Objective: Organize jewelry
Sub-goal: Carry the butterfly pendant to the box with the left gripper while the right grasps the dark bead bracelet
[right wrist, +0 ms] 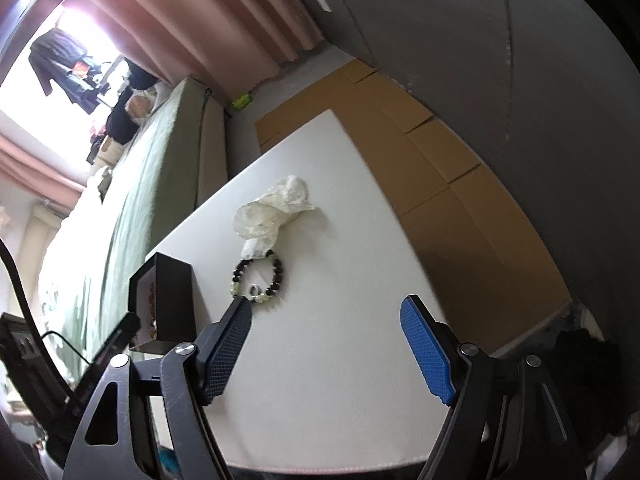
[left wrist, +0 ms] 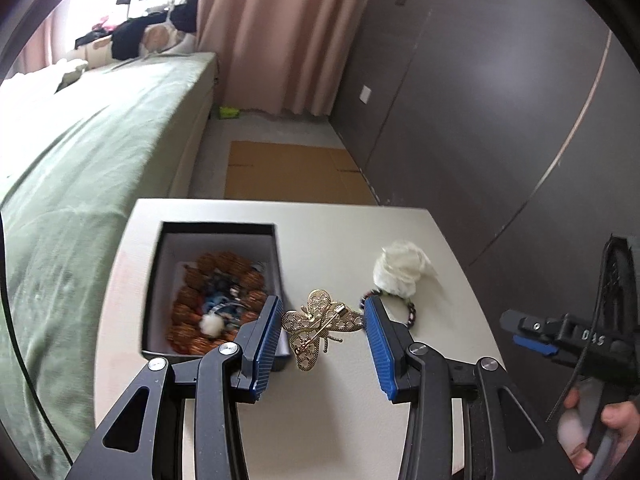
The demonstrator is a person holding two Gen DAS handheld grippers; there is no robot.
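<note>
On the white table [left wrist: 344,420], near its left half: one open black box [left wrist: 218,229], already holding a coppery beaded piece and a small white tuft. Just right of the box, touching or nearly touching its near right corner: one gold filigree butterfly brooch [left wrist: 320,326], lying pin-side up, its long axis running from near-left to far-right across the gap between the left gripper's pads. Left gripper [left wrist: 323,344]: fingers spread wide and empty, blue pads flanking the brooch on either side, the left pad overlapping the box corner in this view; whether either pad touches the brooch cannot be told. Farther right: one beaded bracelet [right wrist: 259,278] of dark and pale green beads, lying flat, its far edge tucked against a crumpled white tissue [right wrist: 276,210]. Right gripper [right wrist: 326,344]: fingers likewise parted with nothing between them, hovering over bare table, the bracelet lying ahead and toward its left finger. Judgement: the left gripper is the nearer to the brooch and already straddles it; a closing pinch would meet the wings across the brooch's narrower span, and the box stands immediately left for the drop. The thin flat metal may slip under the pads.
</note>
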